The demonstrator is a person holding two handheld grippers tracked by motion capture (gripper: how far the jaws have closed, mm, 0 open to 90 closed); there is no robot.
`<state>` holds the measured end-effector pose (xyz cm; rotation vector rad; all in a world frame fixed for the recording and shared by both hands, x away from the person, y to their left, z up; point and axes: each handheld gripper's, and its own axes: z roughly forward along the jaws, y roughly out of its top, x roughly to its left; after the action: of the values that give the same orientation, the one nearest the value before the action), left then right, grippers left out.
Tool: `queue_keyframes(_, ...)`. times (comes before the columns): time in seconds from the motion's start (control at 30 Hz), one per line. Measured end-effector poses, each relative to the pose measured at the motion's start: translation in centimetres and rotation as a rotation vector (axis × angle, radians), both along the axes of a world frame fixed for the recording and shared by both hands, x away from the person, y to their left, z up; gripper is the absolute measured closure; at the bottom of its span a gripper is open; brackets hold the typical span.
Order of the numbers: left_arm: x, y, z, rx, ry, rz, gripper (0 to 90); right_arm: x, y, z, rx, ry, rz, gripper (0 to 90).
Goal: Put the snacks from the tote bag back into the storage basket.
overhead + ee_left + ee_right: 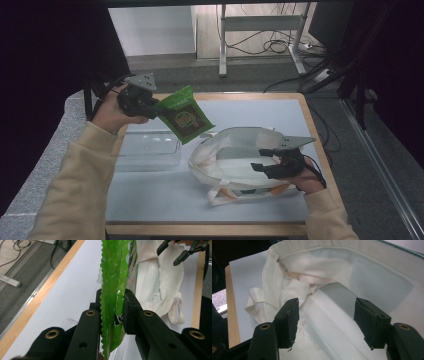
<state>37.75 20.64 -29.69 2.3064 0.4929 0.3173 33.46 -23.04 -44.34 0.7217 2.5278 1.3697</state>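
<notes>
Two grippers at work. High view: left gripper (150,106) clamped on green snack packet (184,115), held in the air above table (165,192), between clear tray (148,150) and white cloth bag (235,160). Right gripper (264,165) at bag's near rim, jaws spread. Likely step: carrying packet to bag; next needs mouth kept open, packet lowered in.

Left gripper view: packet edge-on, glossy, zigzag seam, pinched between both pads.

Right gripper view: jaws wide, nothing gripped, bag mouth gaping ahead.

Left gripper (150,106) raised, jaws clamped, right gripper (263,161) low, jaws apart
</notes>
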Motion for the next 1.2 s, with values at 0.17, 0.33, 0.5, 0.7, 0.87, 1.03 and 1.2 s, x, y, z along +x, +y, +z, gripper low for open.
queue_keyframes(0.17, 0.5, 0.6, 0.0, 0.013, 0.005, 0.018, 78.3, 0.0, 0.0, 0.0, -0.002, 0.0, 0.0, 36.7)
queue_keyframes(0.33, 1.0, 1.1, -0.3, 0.013, 0.012, 0.033, 78.3, 0.0, 0.0, -0.1, -0.008, 0.0, -0.002, 36.5)
queue_keyframes(0.5, 1.6, 1.4, -0.6, 0.029, 0.015, 0.048, 78.3, 0.0, 0.1, -0.2, -0.008, 0.003, 0.001, 36.4)
queue_keyframes(0.7, 2.4, 1.9, -0.8, 0.038, 0.025, 0.069, 78.3, 0.1, 0.0, -0.2, -0.009, 0.0, -0.001, 36.3)
queue_keyframes(0.87, 2.9, 2.1, -1.1, 0.053, 0.023, 0.076, 78.3, 0.1, 0.0, -0.2, -0.008, -0.001, -0.003, 36.2)
queue_keyframes(1.03, 3.6, 2.5, -1.4, 0.068, 0.03, 0.086, 78.3, 0.1, 0.0, -0.2, -0.009, 0.0, -0.003, 36.1)
queue_keyframes(1.2, 4.1, 2.8, -1.6, 0.072, 0.033, 0.099, 78.3, 0.1, -0.1, -0.2, -0.014, 0.002, -0.005, 36.0)
